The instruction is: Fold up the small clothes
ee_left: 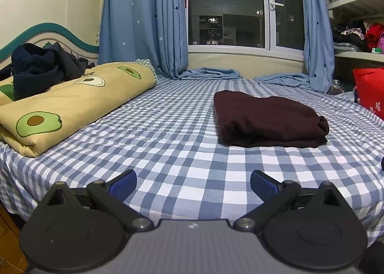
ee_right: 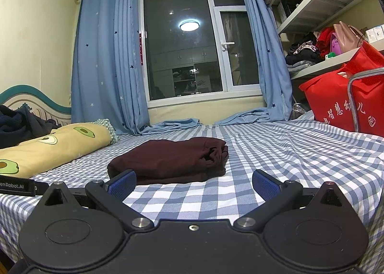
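Observation:
A dark maroon garment (ee_left: 268, 119) lies folded into a thick rectangle on the blue checked bed sheet (ee_left: 168, 130). In the left wrist view it sits ahead and to the right of my left gripper (ee_left: 193, 181), well clear of the blue pads. My left gripper is open with only sheet between its fingers. In the right wrist view the same garment (ee_right: 172, 158) lies just ahead and left of my right gripper (ee_right: 194, 181), its near edge behind the left pad. My right gripper is open and holds nothing.
A yellow avocado-print quilt (ee_left: 72, 103) with dark clothes (ee_left: 40, 67) on it lies at the left. A red bag (ee_right: 348, 103) stands at the bed's right side below shelves. Blue curtains (ee_right: 108, 70) drape onto the far edge. Part of the other gripper (ee_right: 16, 187) shows left.

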A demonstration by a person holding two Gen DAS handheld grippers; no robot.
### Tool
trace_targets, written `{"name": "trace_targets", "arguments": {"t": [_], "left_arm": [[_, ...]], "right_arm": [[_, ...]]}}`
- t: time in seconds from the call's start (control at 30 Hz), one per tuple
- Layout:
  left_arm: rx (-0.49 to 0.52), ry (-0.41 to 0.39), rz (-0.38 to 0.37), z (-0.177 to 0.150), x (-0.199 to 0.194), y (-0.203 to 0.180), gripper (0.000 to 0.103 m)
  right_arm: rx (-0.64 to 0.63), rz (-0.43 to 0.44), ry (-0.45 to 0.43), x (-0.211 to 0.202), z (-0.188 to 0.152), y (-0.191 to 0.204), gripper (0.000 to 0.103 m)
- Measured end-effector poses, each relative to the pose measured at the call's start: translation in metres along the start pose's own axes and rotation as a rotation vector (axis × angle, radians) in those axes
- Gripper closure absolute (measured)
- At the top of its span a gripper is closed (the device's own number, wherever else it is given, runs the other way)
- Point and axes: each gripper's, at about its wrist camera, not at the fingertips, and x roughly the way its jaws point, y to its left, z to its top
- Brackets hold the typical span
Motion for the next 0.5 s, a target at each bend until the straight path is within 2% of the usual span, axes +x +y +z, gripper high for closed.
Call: {"name": "trace_targets", "arguments": {"t": [0.5], "left_arm": [[-0.005,0.004,0.014,-0.0012,0.0003,0.0015,0.001]], "right_arm": [[0.000,0.000,0.001,-0.0014,-0.0011,0.0008,0.000]]}}
